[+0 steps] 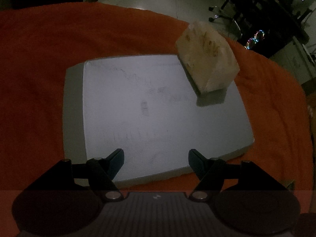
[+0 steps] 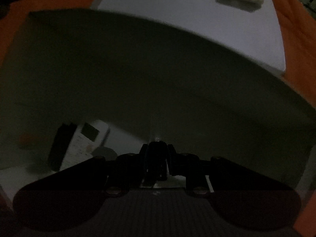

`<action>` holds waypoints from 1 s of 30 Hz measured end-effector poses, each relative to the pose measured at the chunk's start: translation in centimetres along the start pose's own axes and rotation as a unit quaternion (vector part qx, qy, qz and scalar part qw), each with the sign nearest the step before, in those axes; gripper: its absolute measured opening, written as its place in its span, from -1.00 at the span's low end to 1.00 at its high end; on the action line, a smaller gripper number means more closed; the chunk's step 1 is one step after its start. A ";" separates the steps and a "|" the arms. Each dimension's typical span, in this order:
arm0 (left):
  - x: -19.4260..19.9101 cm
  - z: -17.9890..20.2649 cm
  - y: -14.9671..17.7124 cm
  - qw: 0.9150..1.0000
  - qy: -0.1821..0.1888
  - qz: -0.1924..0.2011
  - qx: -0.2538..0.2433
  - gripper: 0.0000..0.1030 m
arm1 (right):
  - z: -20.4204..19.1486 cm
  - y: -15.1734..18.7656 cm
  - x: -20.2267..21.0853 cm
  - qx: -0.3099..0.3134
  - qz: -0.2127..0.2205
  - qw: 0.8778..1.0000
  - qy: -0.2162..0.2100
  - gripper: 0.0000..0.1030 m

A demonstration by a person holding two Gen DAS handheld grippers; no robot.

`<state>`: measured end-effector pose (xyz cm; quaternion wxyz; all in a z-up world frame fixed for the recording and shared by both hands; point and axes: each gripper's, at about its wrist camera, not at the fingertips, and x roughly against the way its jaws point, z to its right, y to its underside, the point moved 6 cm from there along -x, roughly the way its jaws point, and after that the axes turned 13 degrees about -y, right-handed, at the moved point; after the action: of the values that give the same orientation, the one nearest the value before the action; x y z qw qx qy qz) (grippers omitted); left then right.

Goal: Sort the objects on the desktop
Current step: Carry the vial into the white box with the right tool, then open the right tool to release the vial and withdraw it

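Right tool [image 2: 157, 158] clamped on grey sheet [image 2: 138, 69]

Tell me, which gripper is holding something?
The right gripper: its jaws pinch a big dark flat sheet. The left gripper is open, with nothing between its jaws.

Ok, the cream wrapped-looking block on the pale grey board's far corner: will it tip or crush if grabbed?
The cream block stands tall near the pale grey board's edge, so a push might tip it off. Its creased, glossy faces suggest soft wrapping: probably light, squashy, perhaps slippery.
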<state>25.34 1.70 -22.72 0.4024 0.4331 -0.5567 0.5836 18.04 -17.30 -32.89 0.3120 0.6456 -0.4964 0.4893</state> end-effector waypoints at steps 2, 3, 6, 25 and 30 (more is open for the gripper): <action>-0.2 0.1 0.2 1.000 -0.001 -0.002 -0.002 0.34 | 0.2 0.3 -0.5 -0.004 -0.004 1.000 0.001 -0.59; -0.3 0.1 0.3 1.000 -0.001 -0.003 -0.003 0.34 | 0.2 0.4 -0.6 -0.003 -0.004 1.000 0.002 -0.59; -0.5 0.2 0.5 1.000 -0.002 -0.007 -0.005 0.34 | 0.2 0.5 -0.6 -0.004 -0.002 1.000 0.006 -0.58; 0.0 0.4 0.4 1.000 0.009 -0.002 -0.013 0.34 | 0.1 0.5 3.8 -0.029 0.025 0.999 -0.017 -0.32; 0.4 -0.1 0.1 1.000 0.009 0.002 -0.005 0.34 | 0.0 -2.1 9.8 -0.048 0.079 0.994 -0.054 -0.32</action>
<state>25.14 1.81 -22.36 0.4084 0.4243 -0.5569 0.5858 20.36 -19.96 -23.47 0.2753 0.6140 -0.5853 0.4524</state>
